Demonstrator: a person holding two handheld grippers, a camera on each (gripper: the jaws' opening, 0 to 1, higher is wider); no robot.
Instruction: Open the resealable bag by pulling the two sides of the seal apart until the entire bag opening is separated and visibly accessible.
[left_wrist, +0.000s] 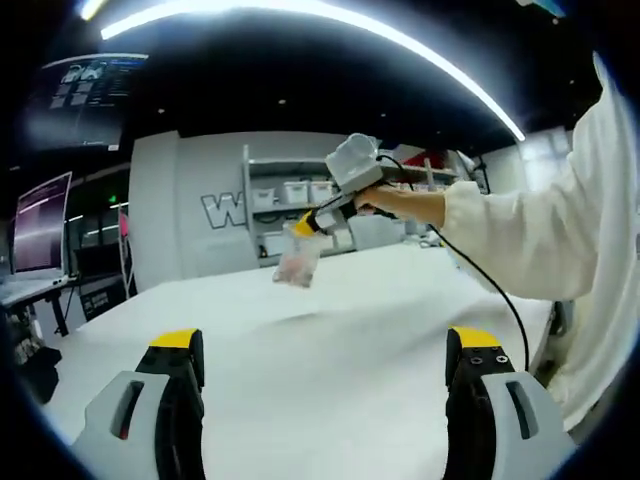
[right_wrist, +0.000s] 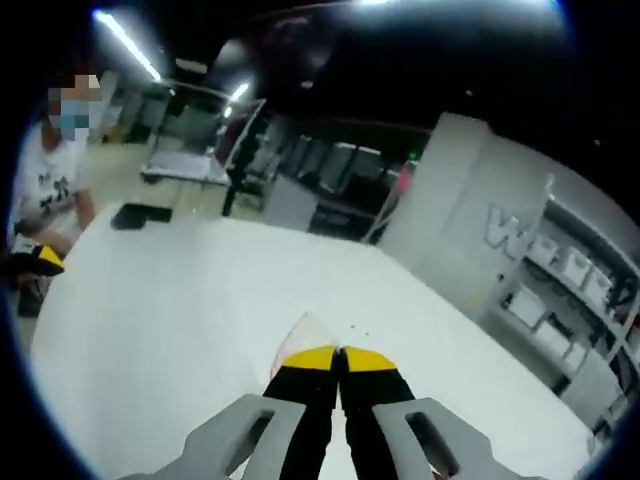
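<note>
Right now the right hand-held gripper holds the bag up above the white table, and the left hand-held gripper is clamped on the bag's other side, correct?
Not quite. The left hand-held gripper is open, its jaws wide apart and nothing between them, as the left gripper view shows. The right hand-held gripper does hold the bag up above the white table.

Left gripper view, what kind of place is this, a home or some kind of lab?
Probably a lab or workshop, not a home. A large white table sits under strip ceiling lights, with computer monitors at one side and shelving with storage bins against a lettered wall. The right gripper holds a clear bag above the table.
</note>
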